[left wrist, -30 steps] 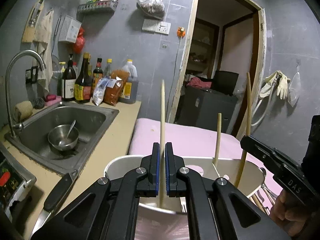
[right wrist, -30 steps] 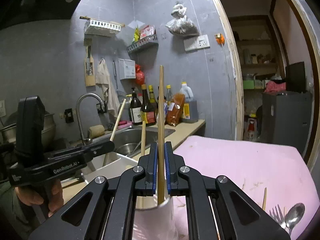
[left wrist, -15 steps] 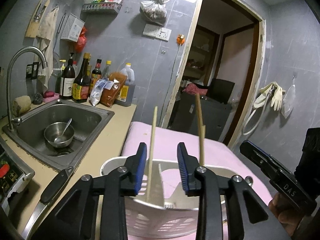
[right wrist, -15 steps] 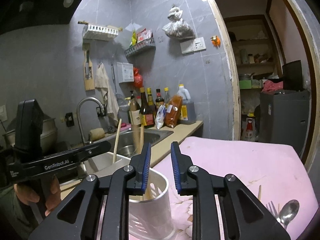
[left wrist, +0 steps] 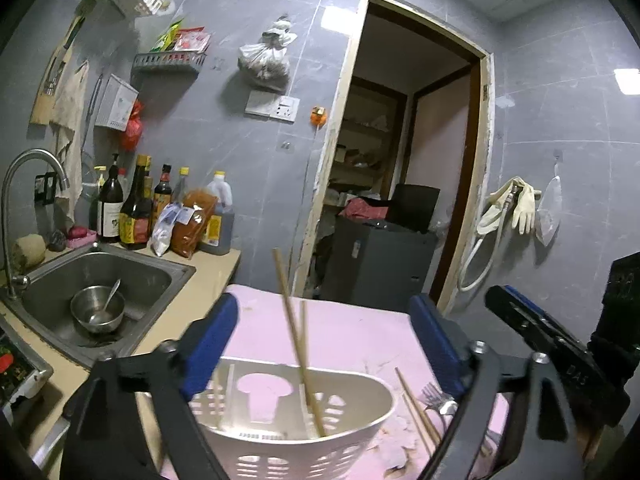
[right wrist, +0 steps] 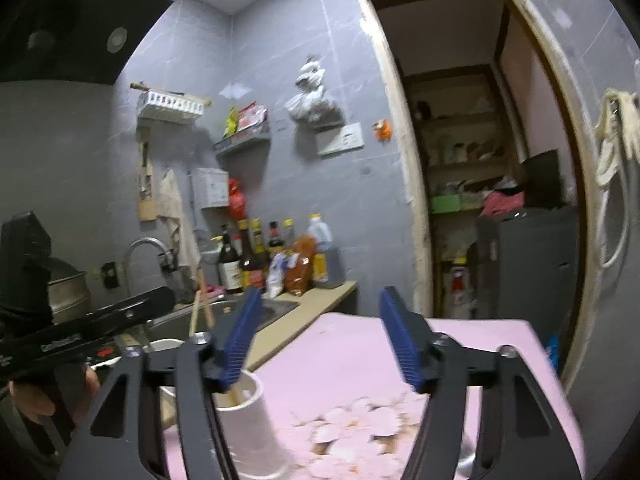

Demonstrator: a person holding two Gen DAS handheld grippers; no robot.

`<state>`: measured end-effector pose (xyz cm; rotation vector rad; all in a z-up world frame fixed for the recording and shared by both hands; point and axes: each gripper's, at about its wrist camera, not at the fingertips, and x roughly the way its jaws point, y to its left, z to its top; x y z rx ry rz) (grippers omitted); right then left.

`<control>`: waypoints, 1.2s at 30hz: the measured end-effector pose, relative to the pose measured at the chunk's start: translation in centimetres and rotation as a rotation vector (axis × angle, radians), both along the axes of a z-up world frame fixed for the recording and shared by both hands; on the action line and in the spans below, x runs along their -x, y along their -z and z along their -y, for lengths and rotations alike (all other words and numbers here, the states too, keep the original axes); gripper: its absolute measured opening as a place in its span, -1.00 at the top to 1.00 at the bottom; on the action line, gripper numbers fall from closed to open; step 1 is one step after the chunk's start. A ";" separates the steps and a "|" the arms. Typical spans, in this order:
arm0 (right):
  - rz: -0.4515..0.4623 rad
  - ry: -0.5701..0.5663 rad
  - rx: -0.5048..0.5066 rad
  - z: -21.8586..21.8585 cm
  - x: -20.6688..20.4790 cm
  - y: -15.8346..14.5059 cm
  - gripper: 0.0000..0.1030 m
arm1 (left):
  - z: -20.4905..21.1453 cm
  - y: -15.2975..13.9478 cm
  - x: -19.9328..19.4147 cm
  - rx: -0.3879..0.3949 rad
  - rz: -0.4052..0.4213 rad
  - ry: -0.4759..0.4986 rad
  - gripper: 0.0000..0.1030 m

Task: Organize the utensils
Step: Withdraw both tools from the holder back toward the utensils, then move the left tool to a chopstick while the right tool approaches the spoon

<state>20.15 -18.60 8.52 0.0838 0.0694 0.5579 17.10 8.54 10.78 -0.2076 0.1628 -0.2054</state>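
Note:
A white perforated utensil holder (left wrist: 288,428) stands on the pink cloth just below my left gripper (left wrist: 324,344), which is wide open and empty above it. Wooden chopsticks (left wrist: 294,332) lean inside the holder. More chopsticks (left wrist: 416,412) and a fork (left wrist: 434,394) lie on the cloth to its right. In the right wrist view the holder (right wrist: 252,424) sits at lower left, partly behind the left finger of my right gripper (right wrist: 320,336), which is wide open and empty. The other hand-held gripper (right wrist: 80,332) shows at far left.
A steel sink (left wrist: 100,280) with a bowl (left wrist: 97,312) and spoon lies left of the pink-covered table (left wrist: 360,332). Sauce bottles (left wrist: 136,208) stand by the wall. A tap (left wrist: 24,184) rises at left. A doorway (left wrist: 400,184) with a dark cabinet is behind.
Both grippers were shut on upright chopsticks a second ago. Both have opened wide, and the chopsticks now rest leaning in the holder. Both grippers have pulled up and back.

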 end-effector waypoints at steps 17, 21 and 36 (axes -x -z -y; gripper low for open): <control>0.037 0.227 0.074 9.5 2.3 0.2 -1.00 | 8.2 1.8 -0.9 -0.074 -0.079 0.090 -0.92; -0.008 0.258 0.109 11.0 2.0 1.4 -1.00 | 10.8 3.0 -1.4 -0.129 -0.119 0.120 -0.92; -0.255 0.285 0.196 14.2 -1.1 6.2 -1.00 | 16.1 8.2 -4.3 -0.275 -0.326 0.178 -0.92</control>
